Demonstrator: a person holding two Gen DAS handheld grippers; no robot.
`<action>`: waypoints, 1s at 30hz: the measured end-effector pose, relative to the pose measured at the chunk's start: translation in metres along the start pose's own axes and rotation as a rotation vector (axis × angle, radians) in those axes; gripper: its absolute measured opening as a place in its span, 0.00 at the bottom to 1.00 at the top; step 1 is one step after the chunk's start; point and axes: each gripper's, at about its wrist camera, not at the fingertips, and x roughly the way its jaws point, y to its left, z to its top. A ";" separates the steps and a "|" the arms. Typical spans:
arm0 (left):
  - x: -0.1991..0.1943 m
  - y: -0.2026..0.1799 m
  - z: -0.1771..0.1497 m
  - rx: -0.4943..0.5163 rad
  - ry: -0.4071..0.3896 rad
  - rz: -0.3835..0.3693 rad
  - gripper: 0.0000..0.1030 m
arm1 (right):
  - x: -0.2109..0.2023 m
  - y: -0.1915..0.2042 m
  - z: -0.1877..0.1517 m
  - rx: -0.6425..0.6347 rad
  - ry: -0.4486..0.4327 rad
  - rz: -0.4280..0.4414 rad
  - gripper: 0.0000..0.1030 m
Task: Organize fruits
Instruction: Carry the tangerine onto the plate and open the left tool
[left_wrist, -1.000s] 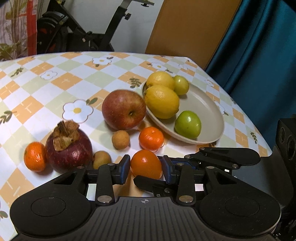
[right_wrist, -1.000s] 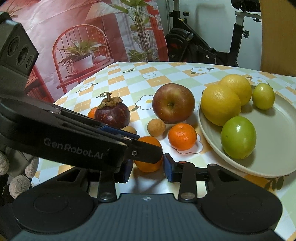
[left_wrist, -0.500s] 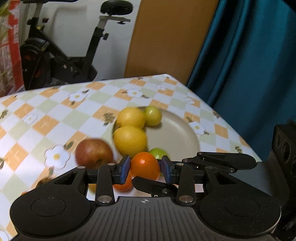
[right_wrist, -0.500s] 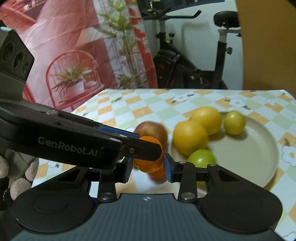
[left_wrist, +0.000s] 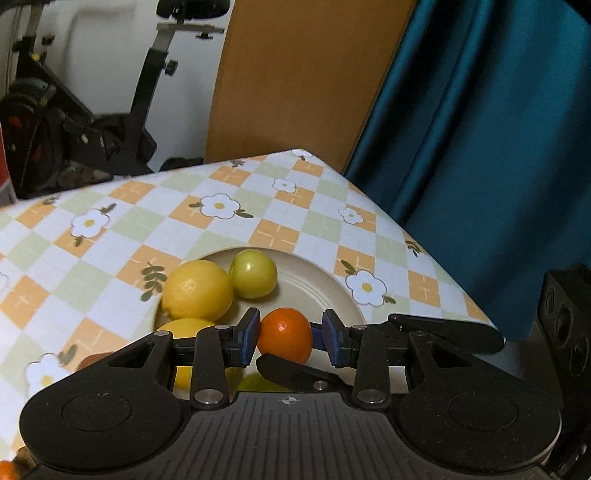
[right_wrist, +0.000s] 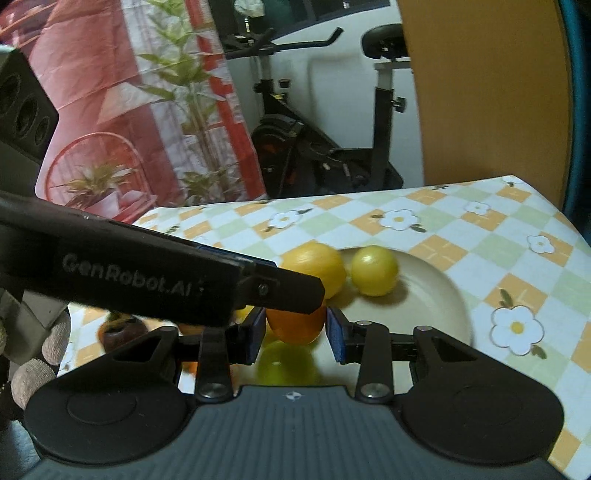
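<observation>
the checked tablecloth (left_wrist: 110, 236) is seen running to a near corner. the beige plate (left_wrist: 314, 291) is crowded on its left by a lemon (left_wrist: 197, 290) and a green fruit (left_wrist: 253, 273), so open room is left on the right. the tangerine (left_wrist: 284, 334) is carried above it, clenched by the left gripper (left_wrist: 290, 336); the right gripper (right_wrist: 295, 328) is spread around the fruit, apparently without contact.

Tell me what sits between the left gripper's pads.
The small orange sits between the pads of the left gripper, over the plate; the left wrist view shows it.
</observation>
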 end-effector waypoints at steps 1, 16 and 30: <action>0.006 0.000 0.002 -0.006 0.005 -0.001 0.38 | 0.003 -0.004 0.000 0.004 0.002 -0.005 0.37; 0.053 0.009 0.015 -0.004 0.053 0.056 0.38 | 0.042 -0.045 0.001 0.053 0.033 -0.008 0.37; 0.051 0.014 0.014 0.006 0.041 0.073 0.38 | 0.059 -0.041 0.004 0.029 0.066 -0.026 0.37</action>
